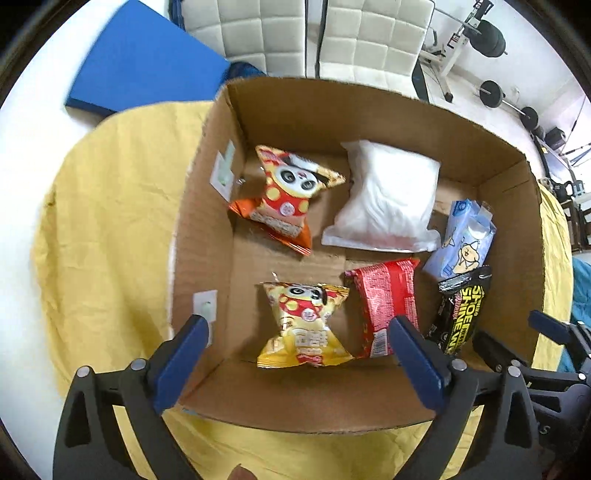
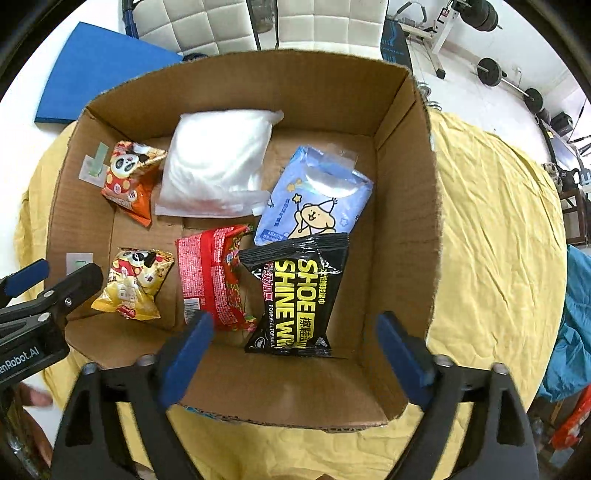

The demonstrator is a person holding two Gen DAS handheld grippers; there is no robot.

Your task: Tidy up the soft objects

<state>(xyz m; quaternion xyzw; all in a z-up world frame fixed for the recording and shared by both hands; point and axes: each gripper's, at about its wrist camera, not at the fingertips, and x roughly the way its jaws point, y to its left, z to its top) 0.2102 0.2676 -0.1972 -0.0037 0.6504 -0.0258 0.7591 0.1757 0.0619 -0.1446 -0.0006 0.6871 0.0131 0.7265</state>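
Observation:
An open cardboard box point(image 1: 207, 206) point(image 2: 406, 206) on a yellow cloth holds several soft packs: an orange panda snack bag point(image 1: 288, 195) point(image 2: 129, 177), a yellow panda snack bag point(image 1: 306, 325) point(image 2: 135, 284), a white plastic pack point(image 1: 388, 195) point(image 2: 218, 158), a red packet point(image 1: 388, 302) point(image 2: 214, 273), a blue bear wipes pack point(image 1: 461, 240) point(image 2: 314, 195) and a black shoe-shine wipes pack point(image 1: 461, 310) point(image 2: 299, 295). My left gripper point(image 1: 295, 332) is open and empty above the box's near edge, over the yellow bag. My right gripper point(image 2: 295, 328) is open and empty over the black pack.
A yellow cloth point(image 1: 110, 221) point(image 2: 491, 240) covers the table under the box. A blue foam pad point(image 1: 144, 62) point(image 2: 96, 66) lies at the back left. White chairs point(image 1: 258, 33) and gym weights point(image 2: 509, 77) stand behind. A teal cloth point(image 2: 576, 332) is at the right.

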